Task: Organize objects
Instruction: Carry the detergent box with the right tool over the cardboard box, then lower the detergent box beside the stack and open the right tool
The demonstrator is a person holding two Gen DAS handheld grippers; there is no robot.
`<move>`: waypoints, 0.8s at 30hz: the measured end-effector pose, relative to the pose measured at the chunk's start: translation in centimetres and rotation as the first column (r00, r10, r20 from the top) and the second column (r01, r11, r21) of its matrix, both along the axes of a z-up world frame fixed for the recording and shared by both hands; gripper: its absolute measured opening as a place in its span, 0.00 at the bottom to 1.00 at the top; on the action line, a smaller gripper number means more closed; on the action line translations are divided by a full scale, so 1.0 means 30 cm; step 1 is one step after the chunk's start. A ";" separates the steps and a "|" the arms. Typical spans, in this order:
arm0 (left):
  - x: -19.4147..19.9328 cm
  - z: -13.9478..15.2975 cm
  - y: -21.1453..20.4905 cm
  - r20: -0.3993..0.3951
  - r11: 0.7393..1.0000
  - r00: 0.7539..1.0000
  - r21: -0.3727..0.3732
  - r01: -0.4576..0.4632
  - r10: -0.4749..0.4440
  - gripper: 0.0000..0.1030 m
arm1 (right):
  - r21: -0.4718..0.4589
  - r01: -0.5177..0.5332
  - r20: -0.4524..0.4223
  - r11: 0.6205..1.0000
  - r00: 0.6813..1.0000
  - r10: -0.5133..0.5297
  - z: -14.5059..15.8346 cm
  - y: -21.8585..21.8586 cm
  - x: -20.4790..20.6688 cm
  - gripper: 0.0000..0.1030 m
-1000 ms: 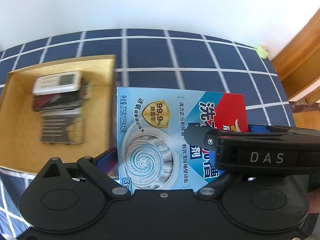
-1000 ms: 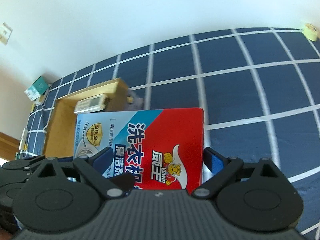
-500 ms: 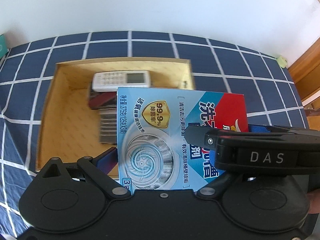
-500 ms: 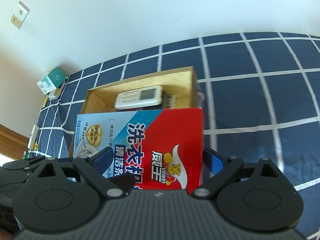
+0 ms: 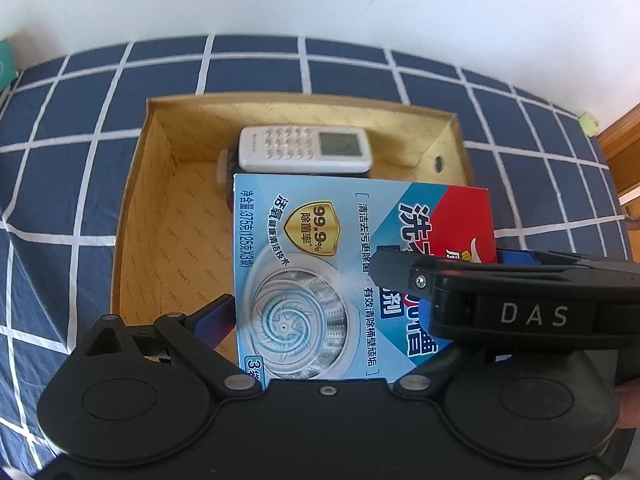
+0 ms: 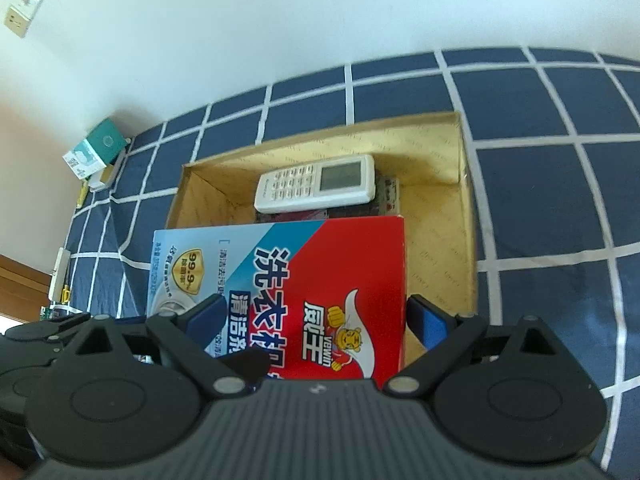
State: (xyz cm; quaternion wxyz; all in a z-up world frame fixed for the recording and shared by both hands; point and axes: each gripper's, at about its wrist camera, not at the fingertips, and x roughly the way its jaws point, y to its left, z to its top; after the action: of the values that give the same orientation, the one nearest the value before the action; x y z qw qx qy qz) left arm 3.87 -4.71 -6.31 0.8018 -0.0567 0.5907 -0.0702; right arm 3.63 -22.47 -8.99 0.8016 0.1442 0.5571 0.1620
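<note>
A blue and red cleaner box [image 5: 320,264] is held flat between both grippers above the open cardboard box [image 5: 160,216]. My left gripper [image 5: 352,312] is shut on its pale blue end. My right gripper [image 6: 316,316] is shut on its red end [image 6: 344,280]. In the left wrist view the right gripper's finger [image 5: 404,272] crosses over the cleaner box. A white remote [image 5: 304,150] lies on dark flat items at the far side inside the cardboard box [image 6: 464,216]; it also shows in the right wrist view [image 6: 316,184].
The cardboard box sits on a dark blue cloth with white grid lines [image 5: 80,168]. A green and white carton [image 6: 96,152] stands at the far left by the wall. A wooden frame [image 5: 624,148] is at the right edge.
Both grippers have carried the cleaner box to the left, from beside the cardboard box to over its open top. The grip on the cleaner box is unchanged.
</note>
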 end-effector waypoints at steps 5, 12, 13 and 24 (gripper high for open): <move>0.033 -0.088 0.049 -0.050 1.000 0.999 -0.012 -0.017 0.017 0.94 | -0.008 -0.007 -0.044 1.000 0.999 0.007 -0.080 0.048 0.033 0.93; 0.064 -0.180 0.076 -0.105 1.000 0.994 -0.017 -0.004 0.002 0.93 | -0.030 0.000 -0.106 1.000 0.994 -0.004 -0.180 0.083 0.062 0.93; 0.065 -0.190 0.079 -0.112 1.000 0.994 -0.020 -0.003 0.000 0.93 | -0.033 -0.001 -0.114 0.999 0.994 -0.003 -0.191 0.086 0.064 0.93; 0.060 -0.267 0.099 -0.164 0.999 0.987 -0.039 -0.008 0.002 0.92 | -0.062 -0.008 -0.158 0.998 0.987 -0.002 -0.262 0.104 0.057 0.93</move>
State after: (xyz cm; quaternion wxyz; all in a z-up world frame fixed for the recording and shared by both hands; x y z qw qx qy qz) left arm 5.66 -1.75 -14.31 0.7496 -0.0795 0.6529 -0.0748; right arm 5.34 -19.34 -16.83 0.7587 0.1304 0.6240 0.1338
